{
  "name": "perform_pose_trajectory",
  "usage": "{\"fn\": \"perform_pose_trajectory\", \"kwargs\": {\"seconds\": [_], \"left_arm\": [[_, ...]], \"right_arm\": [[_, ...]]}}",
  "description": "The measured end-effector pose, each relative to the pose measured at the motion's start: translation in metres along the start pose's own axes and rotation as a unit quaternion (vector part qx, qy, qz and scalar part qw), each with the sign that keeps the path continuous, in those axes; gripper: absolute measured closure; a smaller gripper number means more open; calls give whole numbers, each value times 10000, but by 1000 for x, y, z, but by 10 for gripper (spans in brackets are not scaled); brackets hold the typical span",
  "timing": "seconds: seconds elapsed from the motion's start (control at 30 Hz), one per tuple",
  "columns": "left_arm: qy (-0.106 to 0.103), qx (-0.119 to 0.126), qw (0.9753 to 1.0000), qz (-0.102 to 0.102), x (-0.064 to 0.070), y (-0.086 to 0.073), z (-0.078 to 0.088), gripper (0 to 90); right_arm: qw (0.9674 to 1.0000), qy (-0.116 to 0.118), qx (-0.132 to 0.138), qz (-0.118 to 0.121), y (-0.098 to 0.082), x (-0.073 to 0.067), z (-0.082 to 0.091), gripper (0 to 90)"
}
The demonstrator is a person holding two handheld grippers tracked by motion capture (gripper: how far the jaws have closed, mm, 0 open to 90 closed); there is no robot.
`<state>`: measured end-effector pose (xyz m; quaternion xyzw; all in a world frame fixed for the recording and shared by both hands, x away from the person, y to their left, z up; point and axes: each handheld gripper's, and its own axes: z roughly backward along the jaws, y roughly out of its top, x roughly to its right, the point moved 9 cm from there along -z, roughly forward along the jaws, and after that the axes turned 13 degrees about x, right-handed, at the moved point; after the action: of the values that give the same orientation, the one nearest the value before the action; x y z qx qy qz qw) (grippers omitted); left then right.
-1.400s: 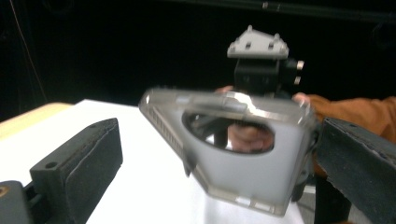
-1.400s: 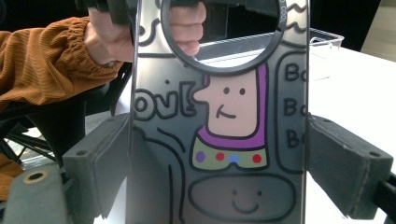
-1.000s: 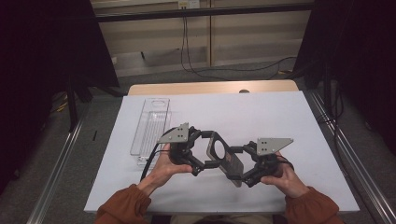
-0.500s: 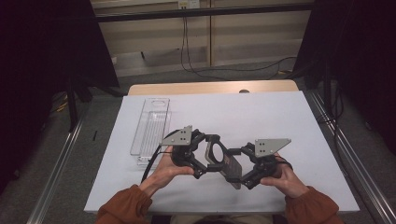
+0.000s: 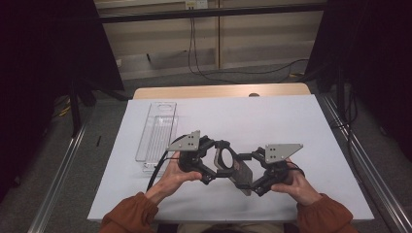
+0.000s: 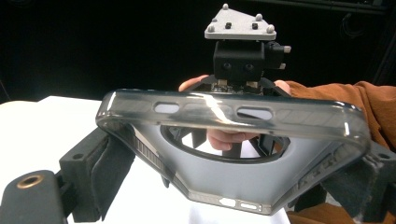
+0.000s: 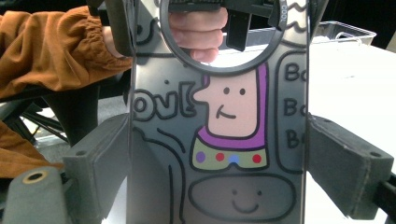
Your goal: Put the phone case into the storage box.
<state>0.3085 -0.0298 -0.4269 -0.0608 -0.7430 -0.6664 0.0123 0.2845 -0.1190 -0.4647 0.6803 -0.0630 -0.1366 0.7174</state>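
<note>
Both grippers have drifted slightly to the right and toward the person since the earlier frames, and the phone case (image 5: 232, 167) between them has come with them.

Nearest the person, two hands in rust-orange sleeves (image 5: 127, 213) rise from the bottom edge of the high view, each wrapped around a black gripper handle, wrists angled inward so the tools face each other.

The left gripper (image 5: 210, 167) has its jaws closed on the sides of one end of the phone case; in the left gripper view, its dark padded fingers (image 6: 105, 170) press against the case's edges. The right gripper (image 5: 252, 179) clamps the opposite end; in the right gripper view, grey foam pads (image 7: 100, 161) sit flush against both long sides of the case (image 7: 219, 135).

The case hangs in the air just above the white table surface (image 5: 272, 121), between the two tools. It is smoky, translucent, glossy plastic with rounded corners, button cutouts along its rim (image 6: 224, 112) and a large round ring opening. Its back carries a cartoon drawing: a peach face with a purple outline, coloured dots, a smiling grey blob and black bubble lettering.

A grey triangular plate (image 5: 186, 141) tops the left gripper, and another (image 5: 283, 151) tops the right.

Farther off, to the left, a clear plastic tray (image 5: 158, 130), long and narrow, lies flat on the table.
</note>
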Motion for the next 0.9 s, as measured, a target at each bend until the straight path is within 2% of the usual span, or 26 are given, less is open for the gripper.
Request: {"fn": "perform_pose_trajectory", "kwargs": {"seconds": [0.27, 0.4, 0.47, 0.57, 0.67, 0.9], "left_arm": [[31, 11, 10000, 0, 1, 1, -1, 115], [100, -19, 9999, -69, -1, 1, 1, 121], [115, -125, 9998, -122, -2, 0, 2, 122], [143, -81, 9998, -86, -2, 0, 2, 122], [292, -97, 9995, -66, -5, 0, 3, 122], [472, -6, 9989, -76, -12, 5, 9, 123]], "right_arm": [[10000, -53, -17, 17, 0, 1, 0, 112], [9998, -195, -7, -87, 0, 3, 0, 35], [9996, -241, -44, -137, -1, 3, 0, 20], [9995, -261, -26, -146, -1, 4, 0, 17], [9992, -386, -17, -127, -1, 6, 1, 16], [9979, -616, 103, -162, 2, 15, 7, 15]]}}
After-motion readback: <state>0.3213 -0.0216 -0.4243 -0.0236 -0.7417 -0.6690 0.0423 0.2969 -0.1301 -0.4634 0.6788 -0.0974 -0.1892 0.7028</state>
